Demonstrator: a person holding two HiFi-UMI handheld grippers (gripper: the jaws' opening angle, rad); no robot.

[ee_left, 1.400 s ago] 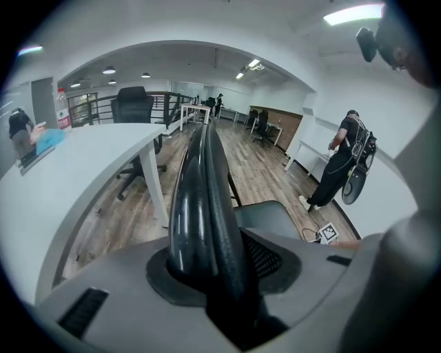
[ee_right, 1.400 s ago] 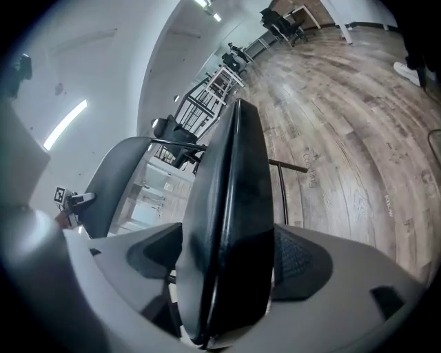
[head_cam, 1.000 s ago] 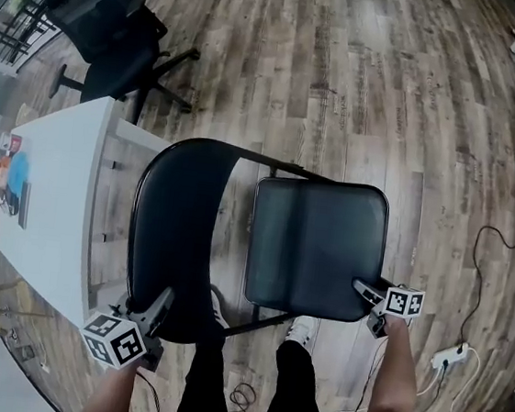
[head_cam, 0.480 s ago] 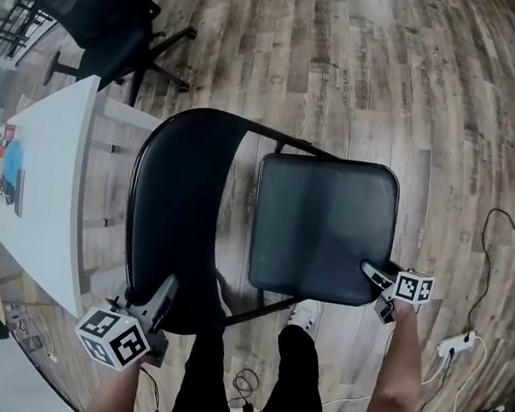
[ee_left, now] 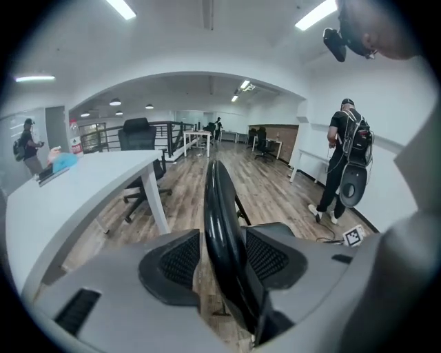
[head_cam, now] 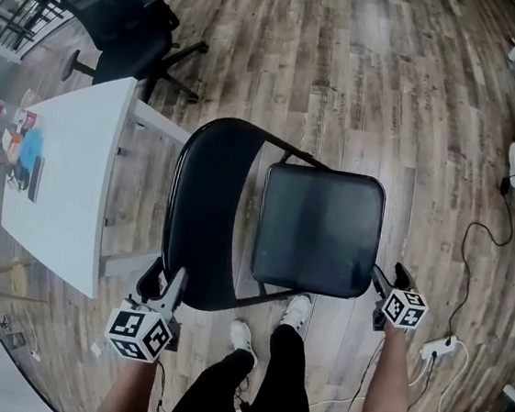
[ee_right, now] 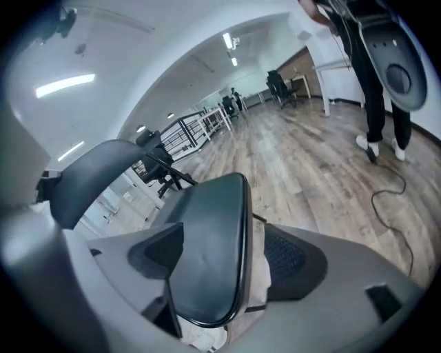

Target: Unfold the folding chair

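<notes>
Standing opened on wood floor [head_cam: 364,83]: folding chair [head_cam: 245,153], seat [head_cam: 317,230] level, backrest [head_cam: 203,213] upright. Left tongs [head_cam: 164,280] opening, backrest's near edge set between pads, gap seen at one pad. Right tongs [head_cam: 388,276] held apart, seat's near corner between them, not pinched. White table [head_cam: 66,179] just left of chair; office chair [head_cam: 122,19] beyond; power strip [head_cam: 434,345] right; person's shoe [head_cam: 296,311] at seat's near edge.

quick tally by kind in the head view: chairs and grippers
folding chair: 1
office chair: 1
grippers: 2, the left gripper, jaws opening with the backrest between them, and the right gripper
total: 4
</notes>
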